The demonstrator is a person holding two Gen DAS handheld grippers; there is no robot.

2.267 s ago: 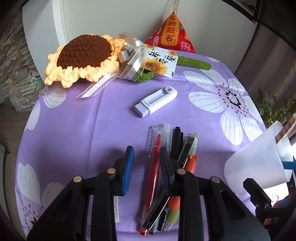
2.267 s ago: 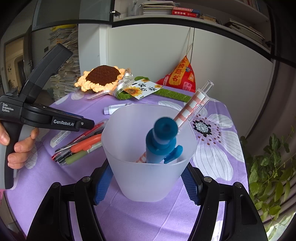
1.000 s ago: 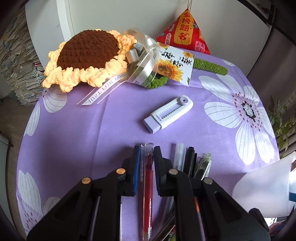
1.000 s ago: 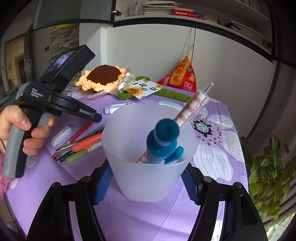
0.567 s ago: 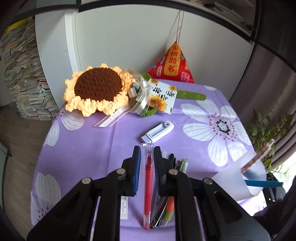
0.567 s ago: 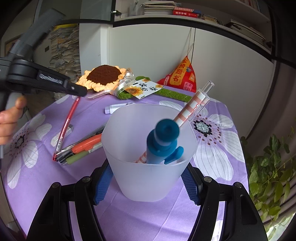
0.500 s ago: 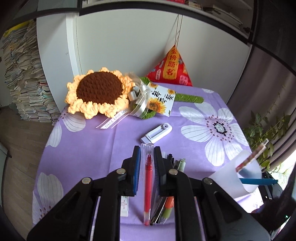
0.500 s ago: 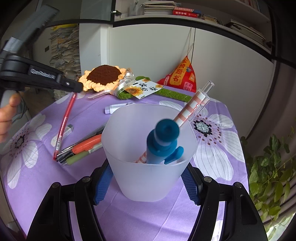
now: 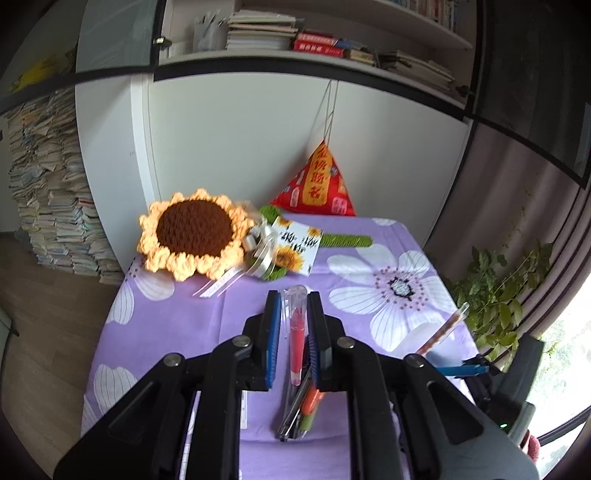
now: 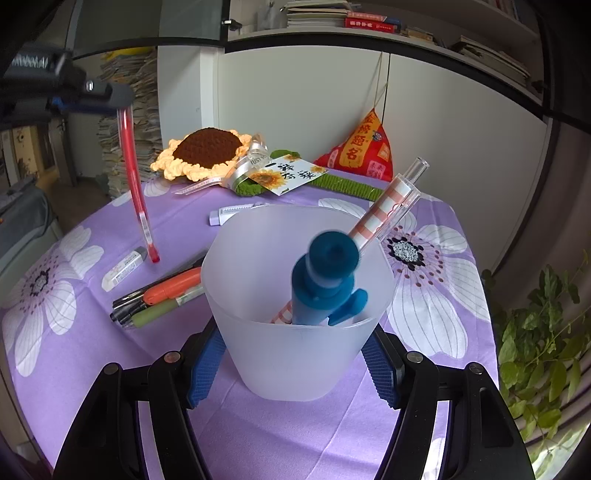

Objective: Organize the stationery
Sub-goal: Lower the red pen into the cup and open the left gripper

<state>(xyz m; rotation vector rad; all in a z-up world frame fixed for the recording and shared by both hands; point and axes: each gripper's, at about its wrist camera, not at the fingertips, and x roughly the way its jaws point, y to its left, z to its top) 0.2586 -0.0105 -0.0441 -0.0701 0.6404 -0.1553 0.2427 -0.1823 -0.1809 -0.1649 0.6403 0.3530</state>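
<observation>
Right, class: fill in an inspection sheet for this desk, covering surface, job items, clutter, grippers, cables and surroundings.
Surface: purple flower-print tablecloth.
Job's things: frosted white plastic cup holding a blue tool and a checked clear pen; red gel pen lifted off the table; loose pen bundle; white eraser; white correction tape.
Clutter: crocheted sunflower, red pouch.
Grippers: left gripper shut on the red pen; right gripper shut on the cup.
Cables: nothing seen.
Surroundings: bookshelf, paper stacks, green plant.
</observation>
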